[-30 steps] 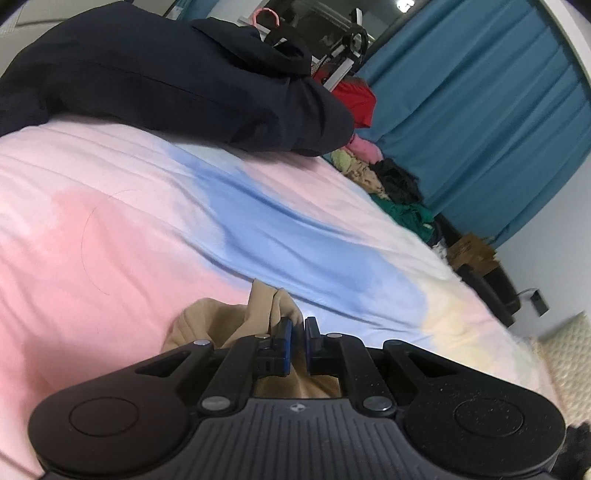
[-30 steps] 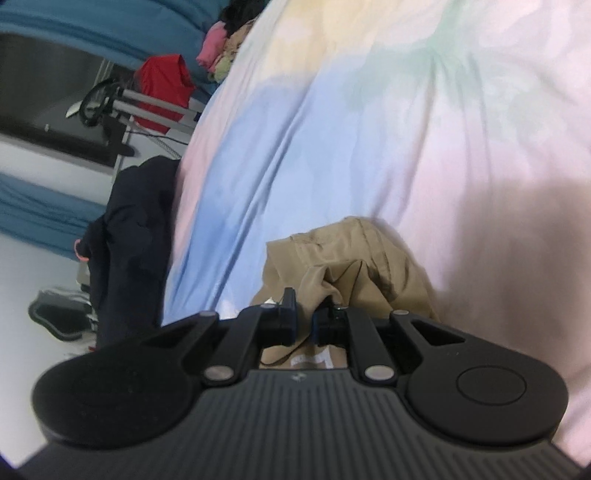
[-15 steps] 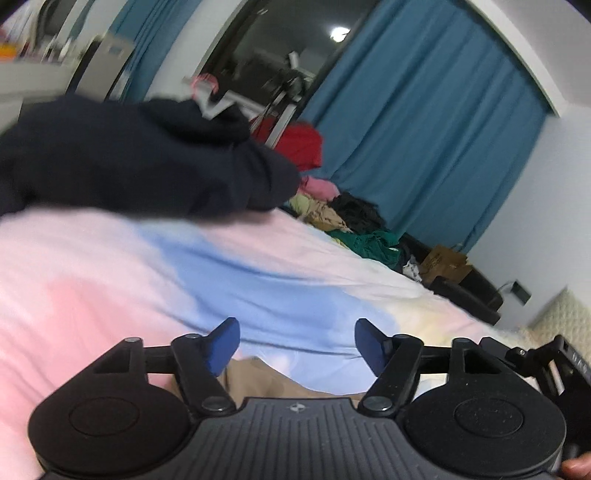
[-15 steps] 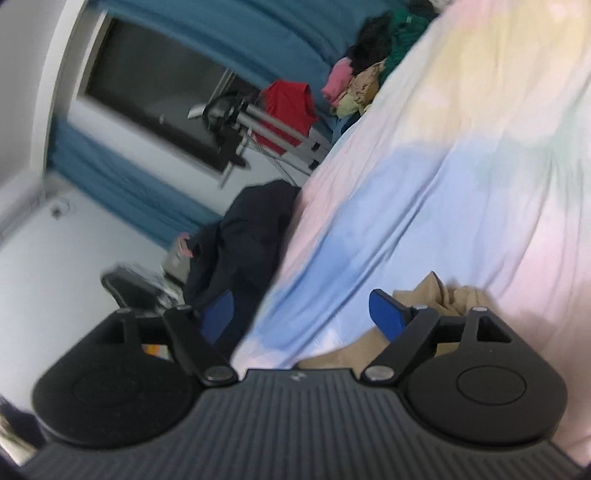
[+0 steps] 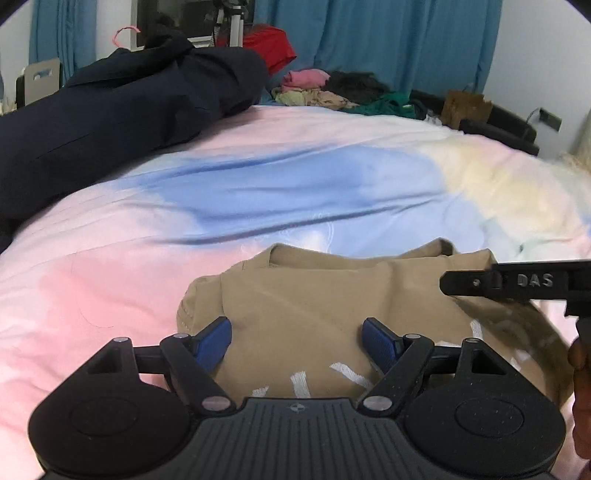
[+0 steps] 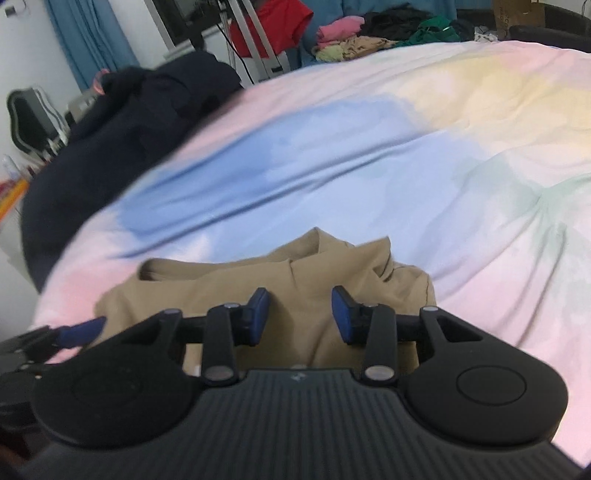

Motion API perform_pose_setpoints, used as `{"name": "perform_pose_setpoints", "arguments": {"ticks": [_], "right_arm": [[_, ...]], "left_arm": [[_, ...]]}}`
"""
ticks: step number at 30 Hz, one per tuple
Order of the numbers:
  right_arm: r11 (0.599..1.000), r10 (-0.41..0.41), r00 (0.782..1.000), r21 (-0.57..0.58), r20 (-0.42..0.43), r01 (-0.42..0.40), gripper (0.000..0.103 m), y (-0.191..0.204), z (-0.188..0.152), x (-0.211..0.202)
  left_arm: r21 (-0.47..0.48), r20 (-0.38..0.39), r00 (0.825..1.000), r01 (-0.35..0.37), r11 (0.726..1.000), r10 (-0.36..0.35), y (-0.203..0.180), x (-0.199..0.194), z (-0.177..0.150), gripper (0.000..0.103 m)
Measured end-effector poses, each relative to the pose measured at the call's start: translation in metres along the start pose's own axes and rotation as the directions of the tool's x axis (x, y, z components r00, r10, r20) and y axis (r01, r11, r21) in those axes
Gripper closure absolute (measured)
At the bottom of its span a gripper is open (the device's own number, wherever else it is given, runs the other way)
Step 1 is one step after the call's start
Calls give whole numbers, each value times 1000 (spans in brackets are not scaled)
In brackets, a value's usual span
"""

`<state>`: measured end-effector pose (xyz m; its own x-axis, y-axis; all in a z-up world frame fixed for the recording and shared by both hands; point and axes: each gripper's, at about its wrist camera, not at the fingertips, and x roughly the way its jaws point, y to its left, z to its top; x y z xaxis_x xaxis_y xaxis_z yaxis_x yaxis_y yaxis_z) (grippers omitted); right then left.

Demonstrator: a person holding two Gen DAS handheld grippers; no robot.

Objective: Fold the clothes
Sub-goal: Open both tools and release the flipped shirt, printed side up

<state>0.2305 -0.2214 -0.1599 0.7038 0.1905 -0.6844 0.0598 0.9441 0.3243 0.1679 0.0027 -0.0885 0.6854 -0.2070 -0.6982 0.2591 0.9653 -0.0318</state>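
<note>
**Currently: both grippers open above the folded tan garment**

Hidden and cut-off areas. The near edge of the tan garment point(image 5: 306, 306) is covered by the body of the left gripper point(image 5: 297, 341), so its full outline cannot be read. White markings on the fabric are partly cut off by the housing and are not legible. In the right wrist view the frame is blurred; the garment's near part point(image 6: 295, 280) is likewise hidden behind the right gripper point(image 6: 299, 314).

Left to right. A dark navy garment point(image 5: 122, 110) lies on the far left part of the bed sheet point(image 5: 295, 184), with a pink hanger hook point(image 5: 123, 33) above it. The tan garment lies at the near centre of the sheet. Past the far edge of the bed, a heap of mixed clothes point(image 5: 332, 88) sits in front of blue curtains point(image 5: 388, 37). The right gripper enters the left wrist view from the right edge, over the garment's right end.

Clearances. Bare sheet extends beyond the tan garment on its left, far and right sides; the navy garment is well apart from it.

Orientation. The tan garment's long axis runs left to right, across both grippers' line of sight.

Gripper state. Each has its jaws spread with nothing between the blue pads point(image 5: 214, 341).
</note>
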Motion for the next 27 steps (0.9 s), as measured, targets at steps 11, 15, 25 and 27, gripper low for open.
{"name": "perform_pose_setpoints", "arguments": {"ticks": [11, 15, 25, 27], "right_arm": [[1000, -5, 998, 7, 55, 4, 60, 1, -6, -41], [1000, 3, 995, -21, 103, -1, 60, 7, -22, -83], [998, -58, 997, 22, -41, 59, 61, -6, -52, -60], [998, -56, 998, 27, -37, 57, 61, -7, -53, -62]], "left_arm": [[-13, 69, 998, 2, 1000, -1, -11, -45, -7, 25], [-21, 78, 997, 16, 1000, -14, -17, -75, -24, 24], [-102, 30, 1000, -6, 995, 9, -14, -73, -48, 23], [-136, 23, 1000, 12, 991, -9, -9, -82, -49, 25]]}}
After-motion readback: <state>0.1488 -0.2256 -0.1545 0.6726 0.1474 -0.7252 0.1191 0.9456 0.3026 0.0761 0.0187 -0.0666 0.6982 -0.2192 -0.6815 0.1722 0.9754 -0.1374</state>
